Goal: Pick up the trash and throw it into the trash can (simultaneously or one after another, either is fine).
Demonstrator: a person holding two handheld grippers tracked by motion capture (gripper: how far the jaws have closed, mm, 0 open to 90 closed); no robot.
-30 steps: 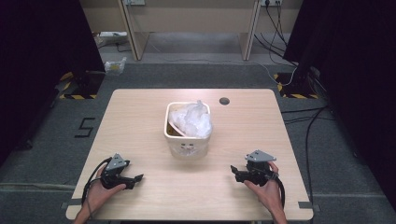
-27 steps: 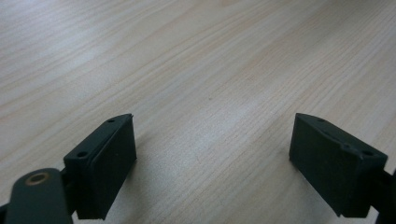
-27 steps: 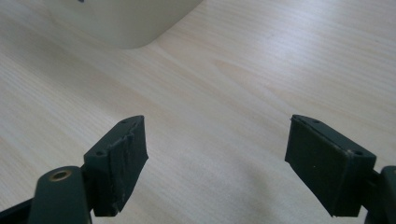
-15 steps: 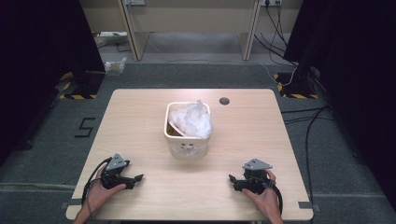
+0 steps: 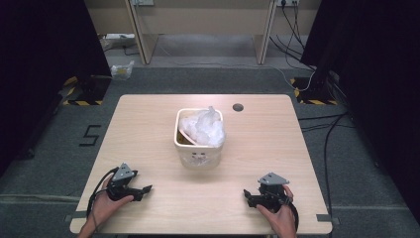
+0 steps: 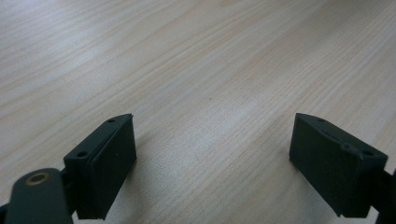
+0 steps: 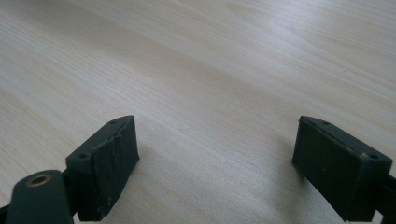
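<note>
A small white bin [image 5: 197, 151] stands in the middle of the wooden table [image 5: 143, 124], with a crumpled clear plastic bag [image 5: 204, 127] bulging out of its top. My left gripper [image 5: 145, 190] rests low near the table's front left, its tips pointing right. Its jaws are wide apart over bare wood in the left gripper view [image 6: 212, 158]. At the front right lies my right gripper [image 5: 247, 196], pointing left. Its jaws have just been opening and stand wide with nothing between them in the right gripper view [image 7: 215, 163].
A dark round cable hole [image 5: 238, 107] sits in the tabletop behind the bin to the right. Bare wood lies between the two grippers. Cables [image 5: 327, 144] run over the grey floor to the right of the table.
My right hand has sunk and come a little nearer the table's front edge. The left hand, the bin and the bag have kept still.
</note>
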